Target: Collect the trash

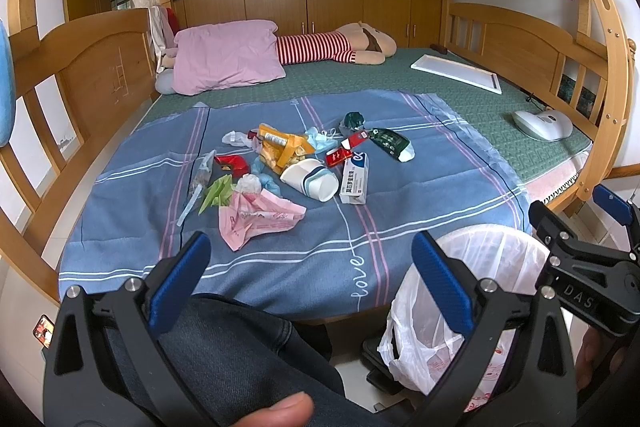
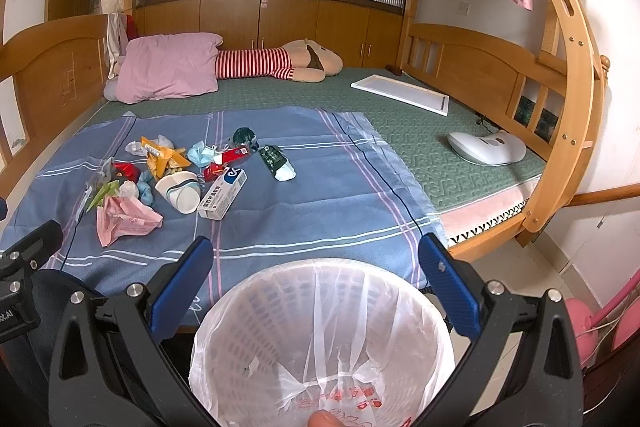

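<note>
A pile of trash lies on the blue plaid cloth (image 1: 400, 203): a pink plastic bag (image 1: 256, 219), a white paper cup (image 1: 310, 179), a white medicine box (image 1: 354, 177), a yellow snack wrapper (image 1: 280, 145), a green wrapper (image 1: 390, 143), and red packets. My left gripper (image 1: 312, 247) is open and empty, hovering near the bed's front edge. My right gripper (image 2: 320, 251) is open and empty above a white bin (image 2: 320, 339) lined with a clear bag. The bin also shows in the left wrist view (image 1: 480, 267).
A pink pillow (image 1: 228, 55) and a striped plush toy (image 1: 340, 45) lie at the back of the bed. A white tray (image 1: 456, 71) and a white device (image 1: 544, 123) sit on the green mat at right. Wooden bed rails stand on both sides.
</note>
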Action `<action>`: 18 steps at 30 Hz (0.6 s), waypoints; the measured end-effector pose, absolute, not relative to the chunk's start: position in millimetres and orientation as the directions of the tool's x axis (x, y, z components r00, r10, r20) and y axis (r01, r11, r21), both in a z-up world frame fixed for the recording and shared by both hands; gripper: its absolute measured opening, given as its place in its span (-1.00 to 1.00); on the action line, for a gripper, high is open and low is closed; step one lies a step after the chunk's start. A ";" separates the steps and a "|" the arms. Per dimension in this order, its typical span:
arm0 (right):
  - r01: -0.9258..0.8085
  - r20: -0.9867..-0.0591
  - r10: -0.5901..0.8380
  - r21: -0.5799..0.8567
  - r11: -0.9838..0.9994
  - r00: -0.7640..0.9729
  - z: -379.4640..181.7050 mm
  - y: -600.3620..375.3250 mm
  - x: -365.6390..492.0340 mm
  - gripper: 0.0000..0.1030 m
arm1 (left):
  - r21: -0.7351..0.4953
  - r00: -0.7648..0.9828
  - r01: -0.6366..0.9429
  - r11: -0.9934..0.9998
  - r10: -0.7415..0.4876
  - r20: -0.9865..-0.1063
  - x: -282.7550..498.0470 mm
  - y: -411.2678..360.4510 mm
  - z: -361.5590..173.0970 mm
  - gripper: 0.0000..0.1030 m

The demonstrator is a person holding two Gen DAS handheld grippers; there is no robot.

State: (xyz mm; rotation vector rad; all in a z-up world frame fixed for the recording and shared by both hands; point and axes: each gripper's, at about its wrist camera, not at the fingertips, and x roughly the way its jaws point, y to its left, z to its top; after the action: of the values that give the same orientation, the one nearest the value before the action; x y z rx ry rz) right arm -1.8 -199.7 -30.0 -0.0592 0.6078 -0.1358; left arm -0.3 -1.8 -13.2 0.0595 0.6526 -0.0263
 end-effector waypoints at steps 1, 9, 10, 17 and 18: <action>0.110 -0.565 -0.145 -0.096 0.989 0.812 -29.4 -200.2 -1.5 0.95 | 0.047 0.794 0.043 0.998 -0.006 -0.608 -1.1 -1.8 -13.3 0.94; 0.110 -0.566 -0.145 -0.096 0.989 0.811 -29.3 -200.3 -1.6 0.95 | 0.046 0.793 0.043 0.998 -0.006 -0.609 -0.1 -1.5 -13.3 0.94; 0.110 -0.566 -0.145 -0.097 0.989 0.811 -28.5 -201.5 -1.2 0.95 | 0.046 0.793 0.043 0.998 -0.006 -0.610 -0.9 -1.5 -13.4 0.94; 0.110 -0.570 -0.145 -0.095 0.989 0.809 -30.6 -201.7 -1.1 0.95 | 0.046 0.791 0.041 0.998 -0.004 -0.612 -0.3 -0.1 -14.9 0.94; 0.110 -0.570 -0.145 -0.095 0.989 0.809 -31.5 -200.8 -1.4 0.95 | 0.047 0.789 0.039 0.998 -0.002 -0.614 0.4 0.6 -16.1 0.94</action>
State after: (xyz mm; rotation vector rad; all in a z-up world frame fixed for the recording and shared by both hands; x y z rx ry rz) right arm -1.4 -200.8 -31.5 -0.0586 0.6142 -0.1362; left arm 0.4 0.6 -16.1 0.0582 0.6605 -0.0226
